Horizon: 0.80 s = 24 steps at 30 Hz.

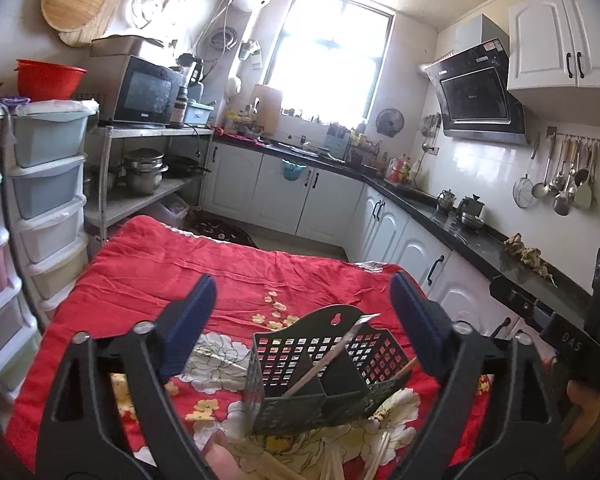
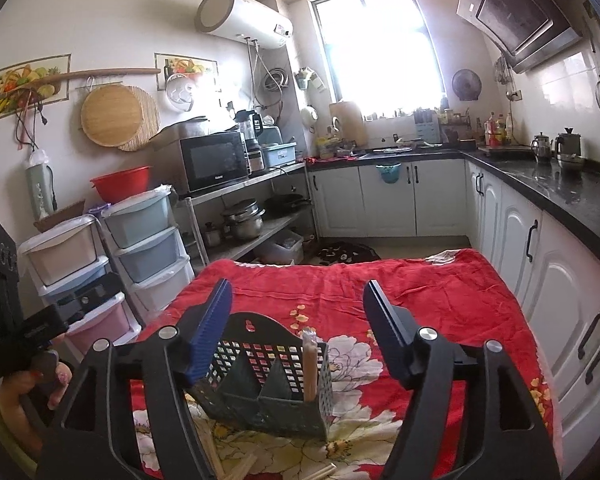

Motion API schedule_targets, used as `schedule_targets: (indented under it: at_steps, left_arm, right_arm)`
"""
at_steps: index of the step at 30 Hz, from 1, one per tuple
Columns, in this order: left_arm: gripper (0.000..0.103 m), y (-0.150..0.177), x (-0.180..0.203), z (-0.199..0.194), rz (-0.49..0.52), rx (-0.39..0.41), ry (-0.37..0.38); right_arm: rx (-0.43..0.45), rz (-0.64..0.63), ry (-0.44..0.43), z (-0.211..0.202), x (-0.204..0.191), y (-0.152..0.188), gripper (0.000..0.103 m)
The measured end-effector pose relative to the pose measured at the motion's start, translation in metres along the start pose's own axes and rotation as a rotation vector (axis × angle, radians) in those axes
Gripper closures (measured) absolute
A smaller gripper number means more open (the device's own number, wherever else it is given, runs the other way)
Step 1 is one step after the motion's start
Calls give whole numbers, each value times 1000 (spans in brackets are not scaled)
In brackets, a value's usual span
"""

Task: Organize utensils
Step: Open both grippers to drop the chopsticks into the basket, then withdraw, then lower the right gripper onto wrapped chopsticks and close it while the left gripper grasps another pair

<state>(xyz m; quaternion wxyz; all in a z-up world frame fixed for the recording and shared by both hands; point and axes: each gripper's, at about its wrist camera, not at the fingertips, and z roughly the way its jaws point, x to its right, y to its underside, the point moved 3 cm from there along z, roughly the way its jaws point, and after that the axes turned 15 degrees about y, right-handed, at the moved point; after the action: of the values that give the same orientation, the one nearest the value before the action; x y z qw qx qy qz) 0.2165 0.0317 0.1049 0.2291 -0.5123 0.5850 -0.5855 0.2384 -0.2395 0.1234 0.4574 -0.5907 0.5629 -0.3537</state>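
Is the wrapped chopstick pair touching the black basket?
Touching. Right wrist view: the chopstick pair stands inside the basket, leaning on its right end wall.

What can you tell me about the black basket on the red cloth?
The black basket looks like dark plastic, with grid-holed walls, a raised back with a keyhole hanging slot, and inner dividers forming compartments. It stands upright on the red flowered cloth. A pale stick leans in one end compartment. More light sticks lie on the cloth in front. Neither tool touches it.
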Motion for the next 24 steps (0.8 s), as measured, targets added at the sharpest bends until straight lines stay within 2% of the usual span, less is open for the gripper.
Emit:
schedule_targets:
  at_steps: [5,14,24]
  left_arm:
    - [11,5,3,-13,0,12,0]
    - [11,17,7,-36,20,20,-22]
    - [11,42,7,-41,-3,-31,-30]
  right_arm:
    - [1,-5,3,-8,0,3,31]
    - [9,-33,4,-31,-3,16,30]
    - [-35,-84,-10,-39,-13,39,29]
